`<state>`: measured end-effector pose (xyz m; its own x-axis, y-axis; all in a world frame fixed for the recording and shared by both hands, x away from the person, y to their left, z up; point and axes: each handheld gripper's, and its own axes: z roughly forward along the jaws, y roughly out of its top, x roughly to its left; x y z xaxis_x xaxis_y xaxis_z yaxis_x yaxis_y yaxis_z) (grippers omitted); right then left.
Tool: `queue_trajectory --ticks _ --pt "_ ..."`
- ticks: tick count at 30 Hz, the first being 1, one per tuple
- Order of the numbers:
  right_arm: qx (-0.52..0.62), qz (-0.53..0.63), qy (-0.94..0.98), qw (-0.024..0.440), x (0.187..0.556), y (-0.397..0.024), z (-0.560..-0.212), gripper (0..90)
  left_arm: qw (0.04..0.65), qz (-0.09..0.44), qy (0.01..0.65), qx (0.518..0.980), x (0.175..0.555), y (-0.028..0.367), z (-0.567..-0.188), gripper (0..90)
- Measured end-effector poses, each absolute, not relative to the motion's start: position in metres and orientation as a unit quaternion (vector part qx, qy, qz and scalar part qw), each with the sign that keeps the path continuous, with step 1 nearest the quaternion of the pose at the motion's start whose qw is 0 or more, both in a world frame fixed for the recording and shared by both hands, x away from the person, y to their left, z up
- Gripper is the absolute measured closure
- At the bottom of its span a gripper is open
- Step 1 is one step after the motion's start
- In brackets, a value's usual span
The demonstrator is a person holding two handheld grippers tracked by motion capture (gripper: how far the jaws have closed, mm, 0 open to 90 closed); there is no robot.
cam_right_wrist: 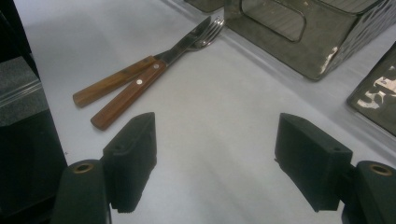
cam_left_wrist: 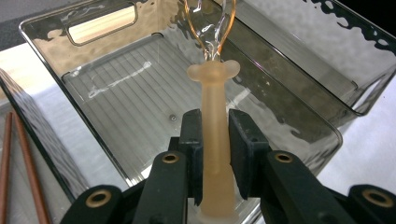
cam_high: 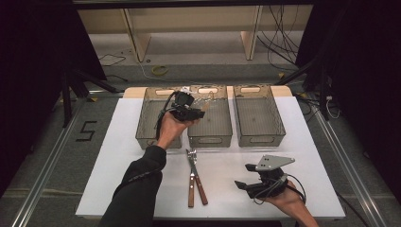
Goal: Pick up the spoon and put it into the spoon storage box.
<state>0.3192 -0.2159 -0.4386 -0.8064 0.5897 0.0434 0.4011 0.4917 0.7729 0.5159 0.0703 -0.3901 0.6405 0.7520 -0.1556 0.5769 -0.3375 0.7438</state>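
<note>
Sorting cutlery into bins, placing step. The left tongs [cam_left_wrist: 215, 135] are clamped on the frosted handle of a clear plastic utensil [cam_left_wrist: 214, 107] and hold it over the middle bin [cam_left_wrist: 299, 56] of 3 smoked-plastic bins at the far side of the white bench [cam_high: 118, 189]; its clear head points toward the bin's far wall and is too glassy to identify. In the high view the left hand [cam_high: 172, 125] hovers at the near-left corner of that bin [cam_high: 210, 140]. The right tongs [cam_right_wrist: 215, 158] stand apart and empty, low above the bench near its front right corner. A knife [cam_right_wrist: 140, 84] and a fork [cam_right_wrist: 116, 84] with wooden handles lie side by side, touching, on the bench in front of the bins. The next move probably calls for lowering the utensil inside the bin walls before parting the left tongs; the right tongs are well placed to reach for the knife or fork.
</note>
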Motion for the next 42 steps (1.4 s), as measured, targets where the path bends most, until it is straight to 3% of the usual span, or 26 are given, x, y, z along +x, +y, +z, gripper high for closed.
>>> queue_trajectory --ticks 25,26,29,33,42 --pt "0.286 0.412 0.858 0.112 0.319 -0.215 -0.439 30.3 0.393 0.087 0.441 0.802 0.531 0.062 -0.415 73.8" --pt "0.287 0.412 0.857 0.112 0.319 -0.215 -0.439 30.3 0.396 0.082 0.443 0.8 0.532 0.062 -0.415 72.5" --pt "0.287 0.412 0.857 0.112 0.319 -0.215 -0.439 30.3 0.401 0.075 0.445 0.797 0.532 0.062 -0.413 56.3" --pt "0.288 0.413 0.857 0.112 0.319 -0.215 -0.439 30.3 0.412 0.073 0.439 0.795 0.529 0.064 -0.404 45.0" --pt "0.288 0.417 0.855 0.112 0.318 -0.213 -0.437 30.3 0.453 0.07 0.413 0.787 0.505 0.085 -0.384 31.1"
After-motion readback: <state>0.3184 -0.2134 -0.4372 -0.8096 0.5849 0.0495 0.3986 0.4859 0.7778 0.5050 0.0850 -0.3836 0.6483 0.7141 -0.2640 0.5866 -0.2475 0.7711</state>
